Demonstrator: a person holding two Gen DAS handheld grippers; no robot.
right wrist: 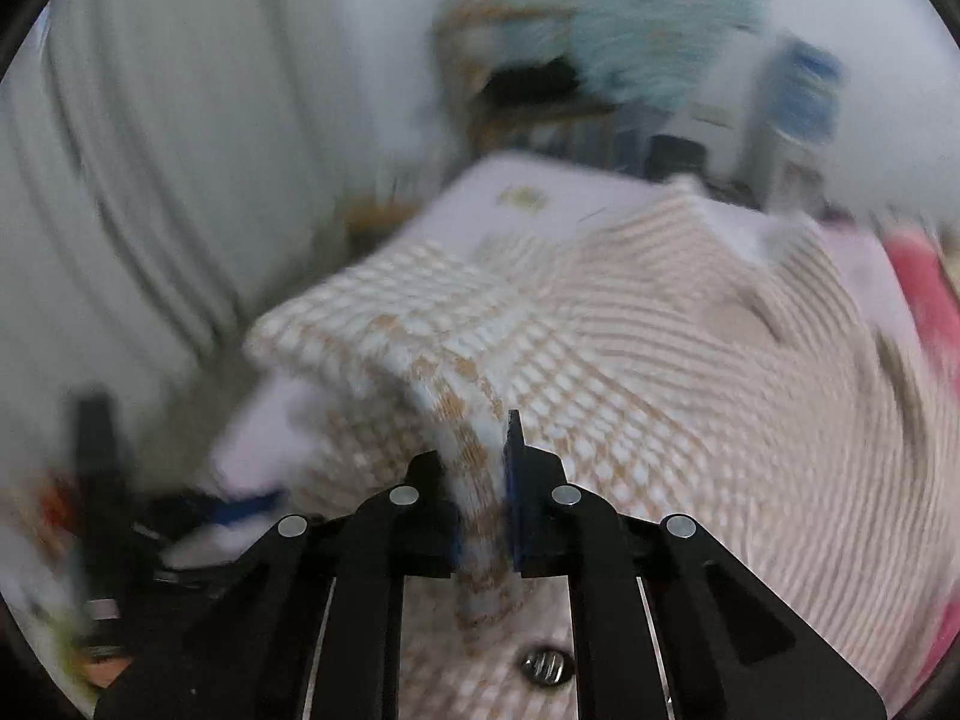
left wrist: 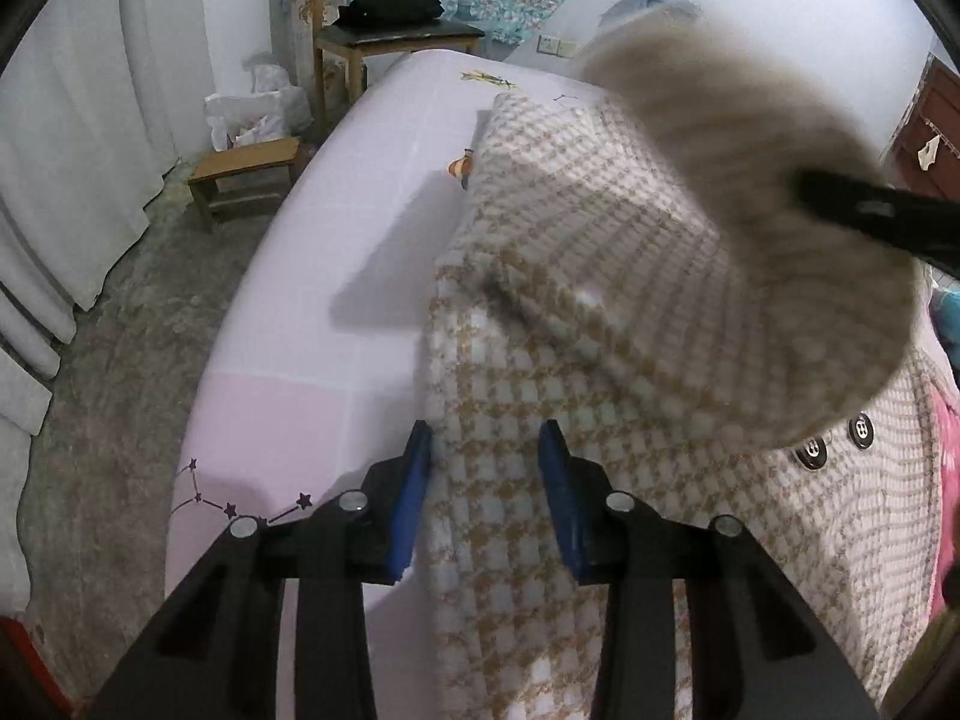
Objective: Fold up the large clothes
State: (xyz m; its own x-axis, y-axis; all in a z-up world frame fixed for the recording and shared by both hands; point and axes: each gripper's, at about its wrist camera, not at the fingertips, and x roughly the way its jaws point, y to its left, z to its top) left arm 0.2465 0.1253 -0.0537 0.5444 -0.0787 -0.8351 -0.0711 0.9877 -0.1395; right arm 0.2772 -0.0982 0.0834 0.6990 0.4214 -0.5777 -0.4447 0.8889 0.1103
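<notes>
Right gripper (right wrist: 483,480): jaws clenched on a fold of the checked coat (left wrist: 600,312). Left gripper (left wrist: 485,498): jaws released, straddling the coat's edge on the bed (left wrist: 312,300).

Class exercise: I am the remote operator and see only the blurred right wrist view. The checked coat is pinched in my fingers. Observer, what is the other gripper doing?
Observer: The left gripper straddles the checked coat's left edge on the pink bed sheet; I cannot tell whether its fingers press on it.
Operator: Which part of the coat am I lifting?
Observer: A flap, raised above the coat's body, with the right gripper clamped on a fold of it.
Operator: Any buttons nearby?
Observer: Two dark buttons show just below the raised flap.
</notes>
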